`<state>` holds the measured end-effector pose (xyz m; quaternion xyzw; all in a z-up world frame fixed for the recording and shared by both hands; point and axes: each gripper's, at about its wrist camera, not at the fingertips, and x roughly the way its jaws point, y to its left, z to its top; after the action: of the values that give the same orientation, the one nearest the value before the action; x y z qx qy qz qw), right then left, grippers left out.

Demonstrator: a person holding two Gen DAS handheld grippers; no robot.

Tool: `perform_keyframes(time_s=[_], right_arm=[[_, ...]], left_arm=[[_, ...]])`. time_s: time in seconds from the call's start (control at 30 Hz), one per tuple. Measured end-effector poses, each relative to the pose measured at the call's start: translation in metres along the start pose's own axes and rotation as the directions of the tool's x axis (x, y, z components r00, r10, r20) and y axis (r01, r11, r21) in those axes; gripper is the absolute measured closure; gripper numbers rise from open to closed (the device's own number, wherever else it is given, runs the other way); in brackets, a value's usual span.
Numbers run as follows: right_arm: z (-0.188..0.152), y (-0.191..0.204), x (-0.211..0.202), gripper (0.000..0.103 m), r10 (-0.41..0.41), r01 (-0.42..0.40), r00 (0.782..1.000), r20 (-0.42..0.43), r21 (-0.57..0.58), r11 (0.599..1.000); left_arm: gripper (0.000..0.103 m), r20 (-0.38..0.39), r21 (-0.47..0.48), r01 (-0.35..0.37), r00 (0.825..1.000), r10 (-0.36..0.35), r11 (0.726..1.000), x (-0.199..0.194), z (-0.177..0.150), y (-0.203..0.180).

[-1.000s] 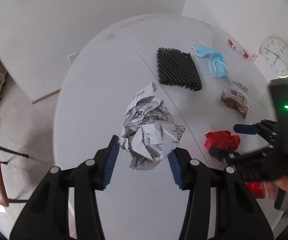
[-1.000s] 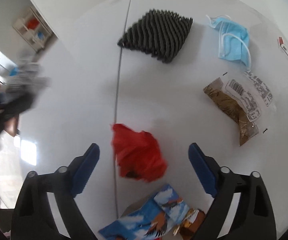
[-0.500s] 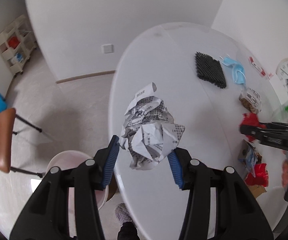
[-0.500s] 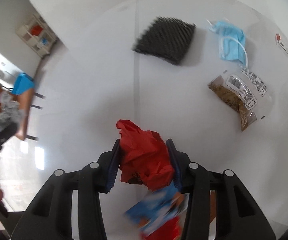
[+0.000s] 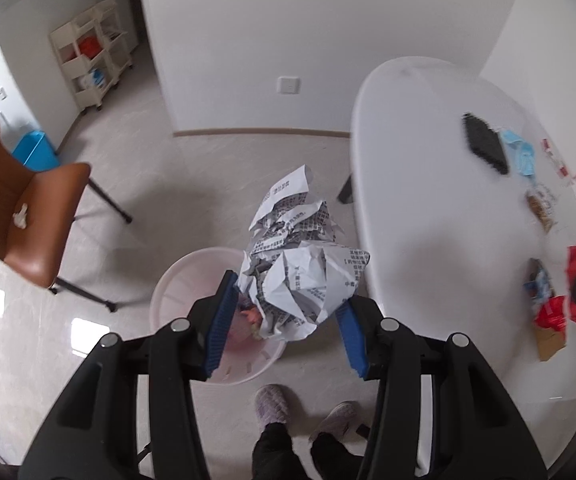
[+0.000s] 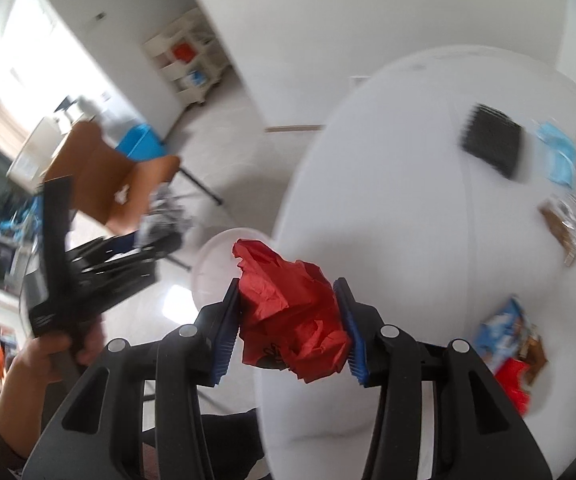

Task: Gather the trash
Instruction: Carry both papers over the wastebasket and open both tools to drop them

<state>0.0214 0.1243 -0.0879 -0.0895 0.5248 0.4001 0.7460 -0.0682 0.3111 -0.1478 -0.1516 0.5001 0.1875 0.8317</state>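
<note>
My left tongs [image 5: 284, 316] grip a crumpled ball of printed white newspaper [image 5: 299, 272], blue pads pressed to both its sides. Directly beneath it, lower centre of the left view, sits the round pale pink plastic waste bin [image 5: 176, 292] on the floor, some rubbish already inside; the wad hangs over its right rim, so this hand is the nearer one to a drop.

My right tongs [image 6: 288, 324] have just been closing and now clamp a crumpled red plastic bag [image 6: 291, 312]. In the right view the bin [image 6: 212, 256] lies beyond and left of it, just off the edge of the white oval table [image 6: 407, 220].

On the table beyond: black ribbed foam pad [image 6: 491, 144], blue face mask [image 6: 559, 156], brown snack packet [image 6: 567, 224]. Beige tiled floor [image 5: 208, 180], brown chair [image 5: 20, 208] at left, cream shelf cart [image 5: 92, 48] in the far corner.
</note>
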Motion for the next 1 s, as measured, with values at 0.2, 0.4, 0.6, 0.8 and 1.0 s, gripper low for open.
perform_keyframes(time_s=[0.2,0.4,0.6,0.8,1.0], right_arm=[[0.008,0.043,0.02,0.056,0.015,-0.018,0.999,-0.045,-0.078,0.997],[0.009,0.062,0.038,0.056,-0.001,-0.012,0.995,-0.1,-0.133,0.991],[0.012,0.079,0.053,0.056,-0.009,-0.013,0.99,-0.14,-0.156,0.988],[0.016,0.088,0.063,0.056,-0.002,-0.025,0.988,-0.156,-0.174,0.985],[0.021,0.098,0.076,0.055,0.01,-0.042,0.988,-0.153,-0.211,0.977]], left_arm=[[0.055,-0.094,-0.061,-0.018,0.996,0.012,0.998,0.054,-0.014,0.045],[0.051,-0.21,-0.105,-0.038,0.978,0.016,0.994,0.131,-0.034,0.08],[0.029,-0.284,-0.146,-0.058,0.959,0.014,0.988,0.174,-0.05,0.101],[0.015,-0.279,-0.157,-0.072,0.96,0.026,0.985,0.17,-0.051,0.105],[0.013,-0.251,-0.207,-0.105,0.967,0.051,0.973,0.136,-0.049,0.116]])
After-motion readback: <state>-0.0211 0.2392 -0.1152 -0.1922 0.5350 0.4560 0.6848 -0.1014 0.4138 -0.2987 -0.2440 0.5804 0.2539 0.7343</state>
